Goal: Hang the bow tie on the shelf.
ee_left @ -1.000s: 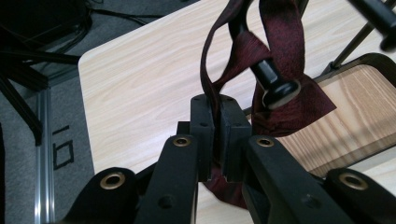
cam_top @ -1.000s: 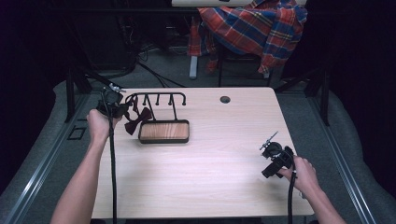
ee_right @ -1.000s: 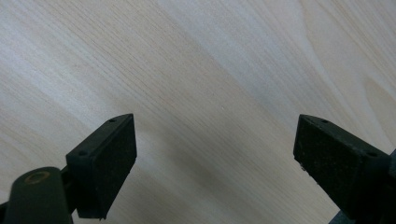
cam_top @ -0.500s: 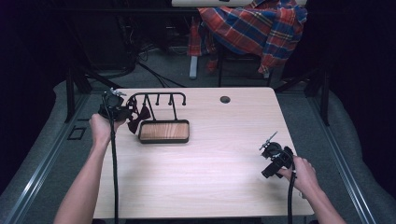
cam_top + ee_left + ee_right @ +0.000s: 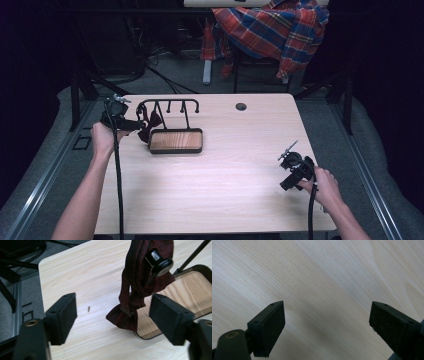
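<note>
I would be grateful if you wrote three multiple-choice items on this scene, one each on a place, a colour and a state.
1. Where does the bow tie hang?
A. On the end hook of the black rack
B. Flat in the wooden tray
C. Beside the right gripper

2. What colour is the bow tie?
A. Dark red
B. Bright green
C. White

3. How do the left gripper jaws stand?
A. Clamped on the rack's hook
B. Apart, pads off the bow tie
C. Shut on nothing

Answers:
1. A, since the left gripper view shows the fabric draped over the knobbed hook end, above the table.
2. A, plain in both the high view and the left gripper view.
3. B, because the jaws have just been opening and the bow tie hangs between them with gaps on both sides.
</note>
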### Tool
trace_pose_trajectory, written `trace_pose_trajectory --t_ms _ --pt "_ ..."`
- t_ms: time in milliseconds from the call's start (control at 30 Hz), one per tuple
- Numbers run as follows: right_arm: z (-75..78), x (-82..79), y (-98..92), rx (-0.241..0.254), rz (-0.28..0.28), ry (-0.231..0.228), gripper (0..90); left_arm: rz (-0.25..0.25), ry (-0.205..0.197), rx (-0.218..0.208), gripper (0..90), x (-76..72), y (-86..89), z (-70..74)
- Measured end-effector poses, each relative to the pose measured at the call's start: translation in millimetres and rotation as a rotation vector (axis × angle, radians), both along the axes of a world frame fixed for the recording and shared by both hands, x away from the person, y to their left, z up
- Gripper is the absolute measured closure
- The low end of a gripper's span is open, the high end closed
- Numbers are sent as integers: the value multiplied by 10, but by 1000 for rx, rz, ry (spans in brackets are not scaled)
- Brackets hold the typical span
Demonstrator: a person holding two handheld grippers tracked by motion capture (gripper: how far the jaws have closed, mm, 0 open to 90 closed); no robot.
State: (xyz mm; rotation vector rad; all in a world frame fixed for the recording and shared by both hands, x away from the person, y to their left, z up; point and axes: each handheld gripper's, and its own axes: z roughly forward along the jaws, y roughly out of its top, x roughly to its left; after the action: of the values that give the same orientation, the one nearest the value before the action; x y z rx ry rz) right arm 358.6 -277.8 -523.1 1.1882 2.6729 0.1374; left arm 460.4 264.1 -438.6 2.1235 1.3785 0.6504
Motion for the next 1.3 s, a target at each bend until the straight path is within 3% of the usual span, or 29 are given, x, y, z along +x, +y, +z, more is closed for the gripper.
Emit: trace_pose_trajectory --t_ms 233,333,367,400,433,500,600,800,967,1033,1100,1167,1300 --pt "-2 -5 9 1 7 -6 130 -28 2 -16 120 -130 5 87" --pt "-3 -6 9 2 8 -6 130 -54 16 10 52 -212 -46 121" --pt "-32 -21 13 33 -13 -27 130 -60 22 18 35 -242 -64 132" --pt "23 4 10 -24 21 12 130 -68 20 25 21 -274 -79 141" --pt "30 7 10 -29 27 16 130 -70 29 31 12 -309 -91 154" --pt "-7 -18 18 21 -3 -19 129 -81 34 28 2 -383 -103 172" --pt "7 -18 13 17 7 -18 129 -99 60 27 2 -483 -101 187" --pt "3 -15 14 18 8 -20 130 -97 84 26 1 -689 -89 179" --pt "7 -16 22 14 9 -24 131 -66 101 26 1 -801 -63 67" --pt "-1 -32 29 28 0 -37 131 -56 88 19 2 -859 -50 19" --pt "17 -29 29 21 9 -23 131 -41 74 23 2 -927 -40 -9" --pt "-3 -33 33 42 -5 -37 131 -40 83 16 2 -996 -20 -28" --pt "-3 -2 35 15 11 -13 131 -36 95 19 2 -1144 0 -52"
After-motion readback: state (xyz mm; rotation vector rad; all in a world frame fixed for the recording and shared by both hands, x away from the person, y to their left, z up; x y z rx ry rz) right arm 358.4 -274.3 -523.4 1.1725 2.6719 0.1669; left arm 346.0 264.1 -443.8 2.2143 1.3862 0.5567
